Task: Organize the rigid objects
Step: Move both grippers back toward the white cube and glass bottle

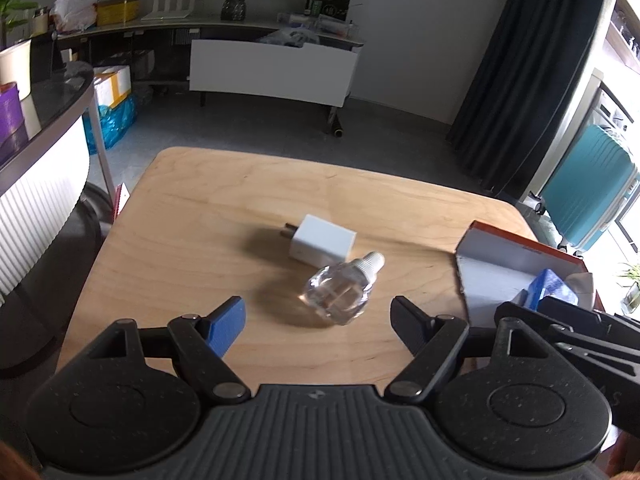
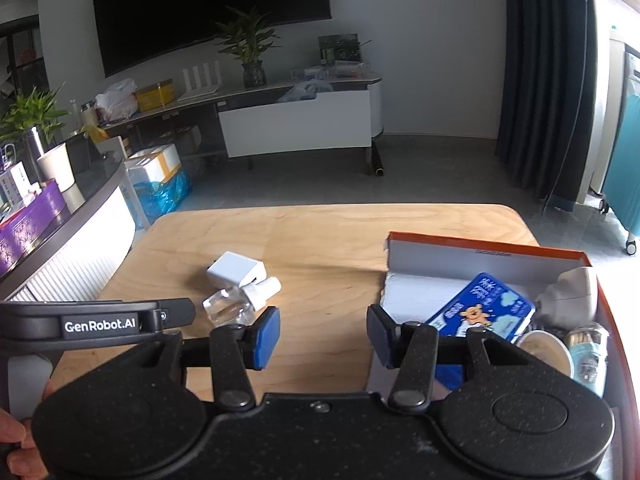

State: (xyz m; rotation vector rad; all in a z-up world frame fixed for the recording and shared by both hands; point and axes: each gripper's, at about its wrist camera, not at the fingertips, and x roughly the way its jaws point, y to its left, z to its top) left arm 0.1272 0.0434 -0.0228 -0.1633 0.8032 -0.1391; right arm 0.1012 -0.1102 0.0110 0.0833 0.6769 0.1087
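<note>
- The left claw [image 1: 316, 316] hangs over the near edge of the wooden counter [image 1: 224, 200], its jaws spread wide with nothing between them.
- A clear faceted bottle [image 1: 335, 295] with a white ribbed cap [image 1: 370, 261] lies on its side near the middle of the counter, just beyond the gap of the left claw and apart from both pads.
- A white plug adapter [image 1: 324, 239] lies just behind the bottle, close against its cap, prongs turned toward the left edge of the counter.
- The right claw [image 2: 323, 334] hangs empty over the near edge too, its jaws parted more narrowly; its right finger stands before the near left corner of the box.
- An open orange-rimmed cardboard box [image 2: 480, 249] sits at the right edge of the counter.
- Inside the box lie a blue tissue pack [image 2: 482, 308] with a bear printed on it, a white object [image 2: 574, 294], a paper cup [image 2: 546, 350] and a small bottle [image 2: 588, 354].
- A person's fingers [image 2: 16, 446] show at the lower left of the right wrist view.
</note>
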